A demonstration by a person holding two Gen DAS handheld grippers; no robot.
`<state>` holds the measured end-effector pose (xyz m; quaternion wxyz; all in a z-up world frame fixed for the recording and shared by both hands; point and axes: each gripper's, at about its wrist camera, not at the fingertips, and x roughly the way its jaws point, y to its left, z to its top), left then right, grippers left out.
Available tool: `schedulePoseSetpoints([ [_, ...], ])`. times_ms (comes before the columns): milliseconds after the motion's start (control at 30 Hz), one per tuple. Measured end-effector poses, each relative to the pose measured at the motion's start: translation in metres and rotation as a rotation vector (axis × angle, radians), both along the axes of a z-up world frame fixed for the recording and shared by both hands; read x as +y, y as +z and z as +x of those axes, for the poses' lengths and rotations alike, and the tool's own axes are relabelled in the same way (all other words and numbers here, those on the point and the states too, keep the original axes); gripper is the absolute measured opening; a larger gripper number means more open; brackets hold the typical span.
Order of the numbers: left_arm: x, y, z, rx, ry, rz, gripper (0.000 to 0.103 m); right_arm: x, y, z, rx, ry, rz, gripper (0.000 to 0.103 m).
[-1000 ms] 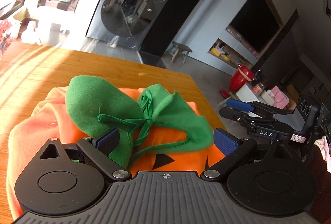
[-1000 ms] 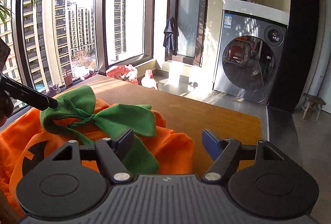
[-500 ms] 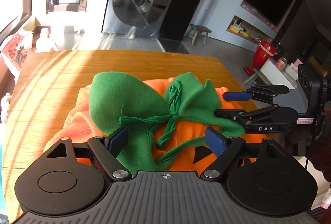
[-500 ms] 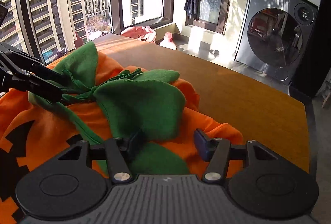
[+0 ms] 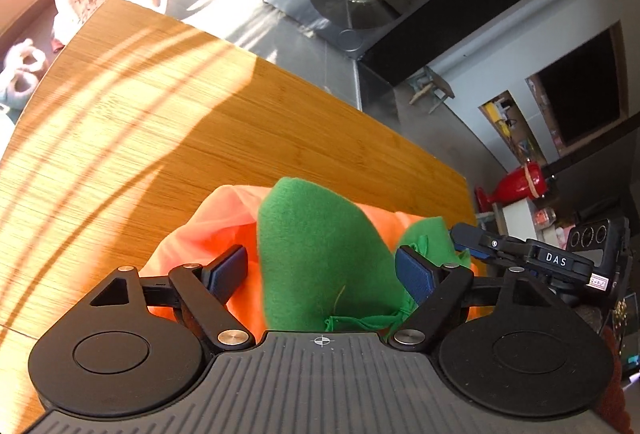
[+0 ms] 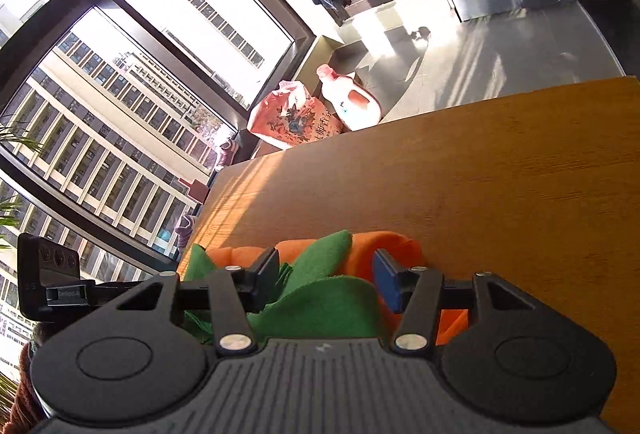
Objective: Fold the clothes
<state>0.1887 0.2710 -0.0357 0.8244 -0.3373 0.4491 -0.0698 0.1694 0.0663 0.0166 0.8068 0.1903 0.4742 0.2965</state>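
Both grippers dropped closer over bunched orange-and-green garment [image 5: 320, 254].

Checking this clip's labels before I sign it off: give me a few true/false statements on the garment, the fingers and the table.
1. The garment is orange with green collar leaves. True.
2. The left gripper has its fingers shut tight. False: they stand apart, with a green leaf between them.
3. The garment lies on a wooden table. True.
4. The right gripper hangs over bare floor. False: it is over the garment.
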Motion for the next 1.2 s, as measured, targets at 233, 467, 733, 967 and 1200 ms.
schedulePoseSetpoints([
  [233, 0.005, -0.021, 0.048, -0.001, 0.031, -0.023, 0.05, 0.03, -0.038, 0.035, 0.076, 0.017, -0.005, 0.025],
  [467, 0.005, 0.063, 0.056, -0.266, 0.029, 0.048, 0.023, 0.056, 0.032, 0.041, -0.197, 0.068, 0.022, 0.008],
  [733, -0.042, 0.092, -0.059, -0.372, -0.157, 0.154, 0.029, 0.033, 0.097, -0.052, -0.4, 0.169, 0.045, 0.008],
  [967, -0.056, 0.026, -0.114, -0.134, -0.195, 0.315, 0.046, 0.037, 0.031, -0.108, -0.283, 0.221, -0.113, 0.008],
  [1200, -0.05, 0.097, -0.153, -0.363, -0.208, 0.421, 0.086, 0.036, 0.013, -0.134, -0.328, 0.253, -0.216, 0.008],
])
